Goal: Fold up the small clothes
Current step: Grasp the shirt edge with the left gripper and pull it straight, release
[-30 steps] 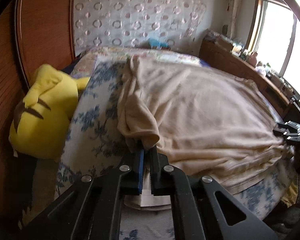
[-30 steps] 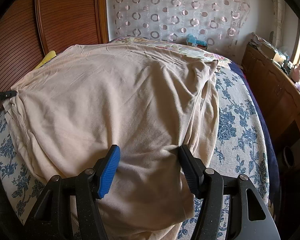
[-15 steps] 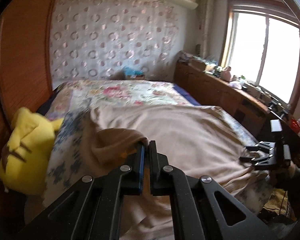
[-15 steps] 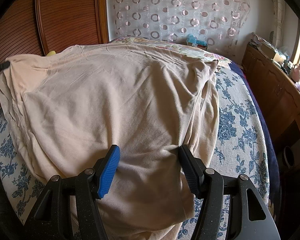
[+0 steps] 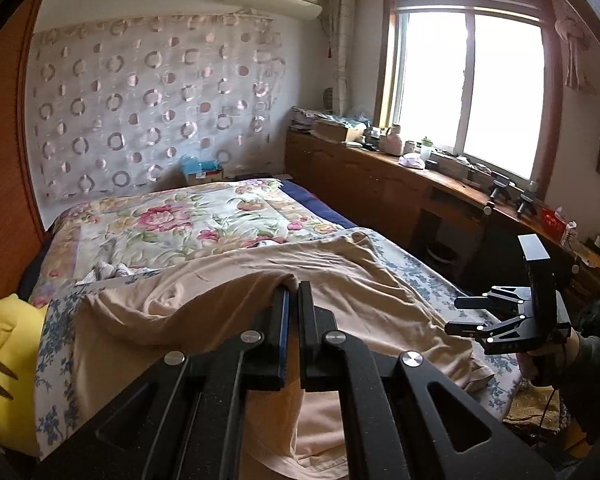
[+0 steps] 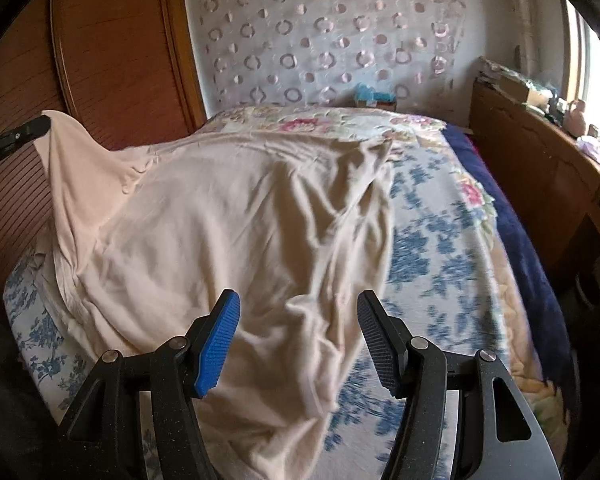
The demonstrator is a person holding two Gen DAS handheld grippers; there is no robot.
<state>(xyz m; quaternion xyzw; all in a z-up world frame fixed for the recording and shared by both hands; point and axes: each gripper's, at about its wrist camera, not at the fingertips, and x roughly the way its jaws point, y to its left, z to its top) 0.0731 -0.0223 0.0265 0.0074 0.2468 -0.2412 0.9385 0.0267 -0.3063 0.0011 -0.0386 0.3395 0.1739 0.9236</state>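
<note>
A large beige garment [image 5: 220, 320] lies spread over the bed's blue-flowered sheet [image 6: 428, 240]. My left gripper [image 5: 294, 289] is shut on one corner of it and holds that corner up off the bed, so the cloth hangs in a raised fold. In the right wrist view the same left gripper [image 6: 28, 130] shows at the left edge with the beige garment [image 6: 220, 220] draping down from it. My right gripper [image 6: 298, 300] hovers open above the garment's near edge, the pads apart and not pressing the cloth. The left wrist view shows the right gripper [image 5: 462, 314] in a person's hand at the right.
A yellow plush toy [image 5: 4, 360] sits at the bed's left edge by the wooden wardrobe [image 6: 112, 60]. A floral quilt [image 5: 180, 220] covers the far half of the bed. A cluttered wooden counter [image 5: 420, 176] runs under the window on the right, beside a navy blanket [image 6: 520, 240].
My left gripper rose and swung with the garment's corner, lifting that side off the bed. The right gripper shifted slightly upward and stayed open.
</note>
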